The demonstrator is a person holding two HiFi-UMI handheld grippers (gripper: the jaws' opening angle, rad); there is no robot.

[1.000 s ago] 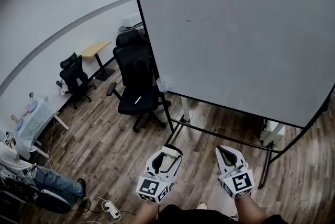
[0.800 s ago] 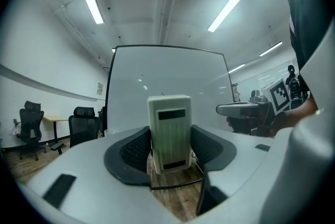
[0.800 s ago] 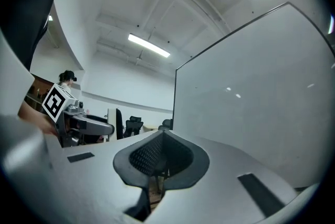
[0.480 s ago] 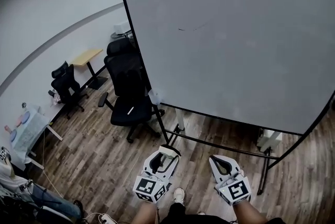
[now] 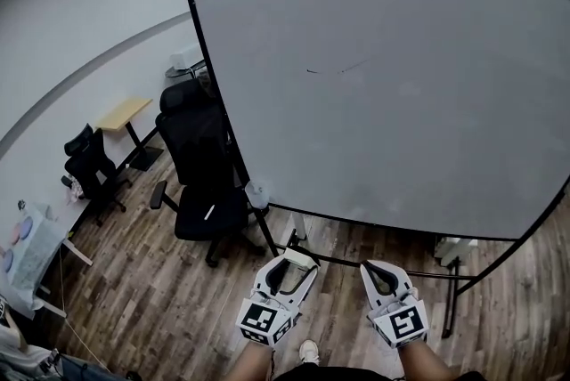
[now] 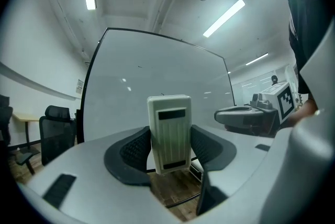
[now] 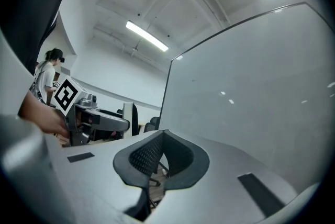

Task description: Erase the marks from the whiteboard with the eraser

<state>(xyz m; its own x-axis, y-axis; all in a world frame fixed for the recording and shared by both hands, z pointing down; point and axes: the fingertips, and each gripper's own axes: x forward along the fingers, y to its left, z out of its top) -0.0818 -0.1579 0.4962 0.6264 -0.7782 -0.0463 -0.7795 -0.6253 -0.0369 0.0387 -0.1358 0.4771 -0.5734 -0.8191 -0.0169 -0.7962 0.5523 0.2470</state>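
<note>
One eraser (image 6: 168, 131) in left claw (image 5: 291, 259), clear of whiteboard (image 5: 401, 85) edge.

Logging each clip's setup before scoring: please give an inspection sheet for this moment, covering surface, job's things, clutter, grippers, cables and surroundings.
Surface: whiteboard, upright on its stand, mostly clean.
Job's things: faint marks near the board's upper middle; eraser held in the left gripper, off the board.
Clutter: nothing seen on the board.
Grippers: left gripper shut on the eraser; right gripper shut and empty; both held low in front of the board.
Cables: nothing seen.
Surroundings: wooden floor; two black office chairs and a small desk to the board's left.
</note>
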